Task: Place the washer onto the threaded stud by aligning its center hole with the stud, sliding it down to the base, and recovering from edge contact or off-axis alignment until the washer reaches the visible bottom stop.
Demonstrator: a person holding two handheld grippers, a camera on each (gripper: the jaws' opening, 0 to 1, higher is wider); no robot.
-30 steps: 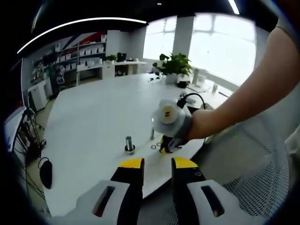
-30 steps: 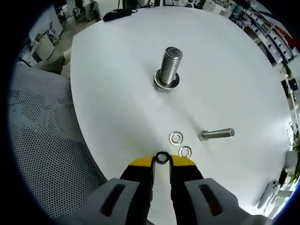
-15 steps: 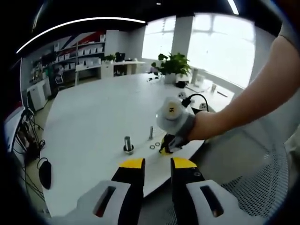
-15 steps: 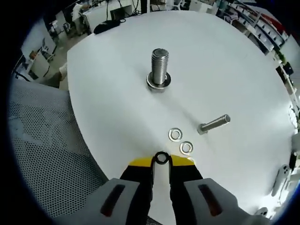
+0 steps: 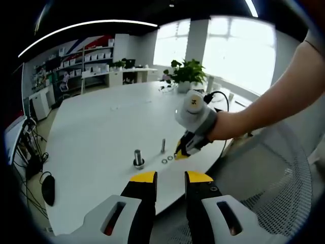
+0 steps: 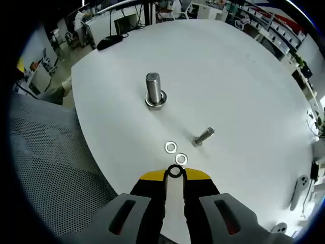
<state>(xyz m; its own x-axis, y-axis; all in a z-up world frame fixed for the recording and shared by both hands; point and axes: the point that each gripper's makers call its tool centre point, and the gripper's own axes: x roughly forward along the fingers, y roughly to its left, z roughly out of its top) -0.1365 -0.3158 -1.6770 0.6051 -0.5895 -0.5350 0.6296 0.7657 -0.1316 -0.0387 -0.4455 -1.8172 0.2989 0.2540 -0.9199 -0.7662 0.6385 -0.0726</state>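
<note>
- While the right gripper (image 6: 174, 174) stays clamped on the washer (image 6: 175, 172), it has lifted well away from the table (image 6: 244, 91); the threaded stud (image 6: 154, 90) now looks smaller and farther
- Two spare washers (image 6: 175, 153) and a loose bolt (image 6: 203, 137) lie between
- Left gripper (image 5: 169, 178) hangs back, jaws slightly apart, empty
- Alignment over the stud is not yet begun

Shiny metal threaded stud (image 6: 154, 89); matt white table (image 6: 244, 91).
</note>
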